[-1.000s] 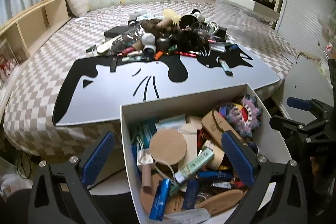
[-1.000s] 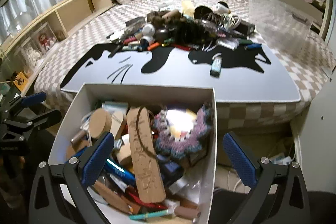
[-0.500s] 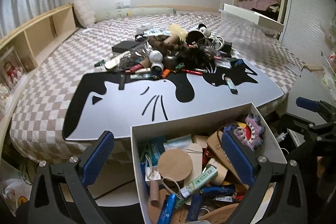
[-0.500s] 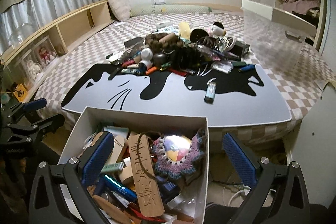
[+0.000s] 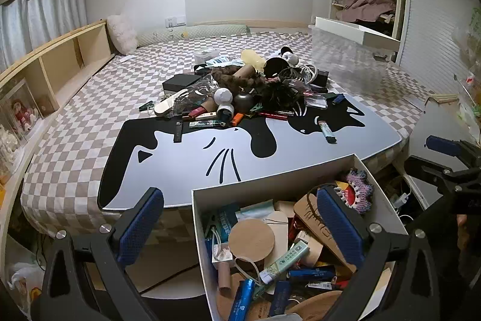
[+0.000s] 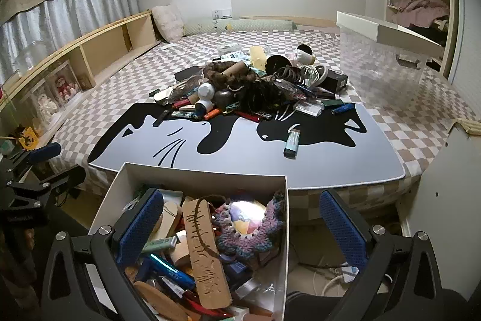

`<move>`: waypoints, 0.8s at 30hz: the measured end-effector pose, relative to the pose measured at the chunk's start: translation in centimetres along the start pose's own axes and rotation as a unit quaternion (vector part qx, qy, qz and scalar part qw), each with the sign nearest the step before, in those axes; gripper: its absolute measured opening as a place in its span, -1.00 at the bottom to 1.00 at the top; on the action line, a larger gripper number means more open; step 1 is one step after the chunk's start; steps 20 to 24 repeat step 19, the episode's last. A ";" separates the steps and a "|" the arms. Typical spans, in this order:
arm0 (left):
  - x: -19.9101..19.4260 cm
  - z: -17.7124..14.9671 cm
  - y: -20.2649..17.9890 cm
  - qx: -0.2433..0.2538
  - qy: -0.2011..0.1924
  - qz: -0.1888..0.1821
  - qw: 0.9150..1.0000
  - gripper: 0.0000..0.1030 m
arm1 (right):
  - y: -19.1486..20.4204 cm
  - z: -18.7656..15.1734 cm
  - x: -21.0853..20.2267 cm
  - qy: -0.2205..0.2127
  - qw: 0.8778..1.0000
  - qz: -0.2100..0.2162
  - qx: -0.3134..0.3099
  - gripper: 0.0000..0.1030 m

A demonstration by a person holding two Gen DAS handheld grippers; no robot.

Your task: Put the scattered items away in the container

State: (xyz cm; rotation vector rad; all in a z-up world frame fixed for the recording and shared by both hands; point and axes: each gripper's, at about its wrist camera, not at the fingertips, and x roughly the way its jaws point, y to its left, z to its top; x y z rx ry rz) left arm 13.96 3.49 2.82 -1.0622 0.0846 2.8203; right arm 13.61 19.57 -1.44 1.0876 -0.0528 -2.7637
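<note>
Both grippers, left (image 5: pixel 239 226) and right (image 6: pixel 240 226), are hovering wide apart (empty) above the white box (image 6: pixel 198 176), its long axis running toward the bed's (image 6: pixel 421 128) near edge.

So the right tool (image 6: pixel 240 227) was hanging wide open with nothing in it, blue pads (image 6: pixel 139 223) spread apart, one over the white box (image 6: pixel 204 175) and the other off past its right wall. That box was crammed: a wooden plank (image 6: pixel 204 251) with dark carved marks lay on top, just beside a purple crochet piece (image 6: pixel 252 226), with pens and tubes jammed in underneath. Behind it on the bed (image 6: pixel 421 137) lay the grey cat mat (image 6: pixel 240 158), a lone pale lighter (image 6: pixel 292 143) sitting apart on it, and a big heap of clutter (image 6: pixel 252 89) at its far edge. The left tool (image 6: pixel 36 167) was poking in at the left.
</note>
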 end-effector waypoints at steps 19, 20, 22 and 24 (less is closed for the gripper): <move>-0.8 -0.4 0.1 -0.008 -0.016 0.012 1.000 0.99 | -0.1 -0.2 0.1 0.001 1.000 0.004 -0.004 1.00; -0.8 -0.4 0.1 -0.008 -0.016 0.012 1.000 0.99 | -0.1 -0.2 0.1 0.001 1.000 0.004 -0.004 1.00; -0.8 -0.4 0.1 -0.008 -0.016 0.012 1.000 0.99 | -0.1 -0.2 0.1 0.001 1.000 0.004 -0.004 1.00; -0.8 -0.4 0.1 -0.008 -0.016 0.012 1.000 0.99 | -0.1 -0.2 0.1 0.001 1.000 0.004 -0.004 1.00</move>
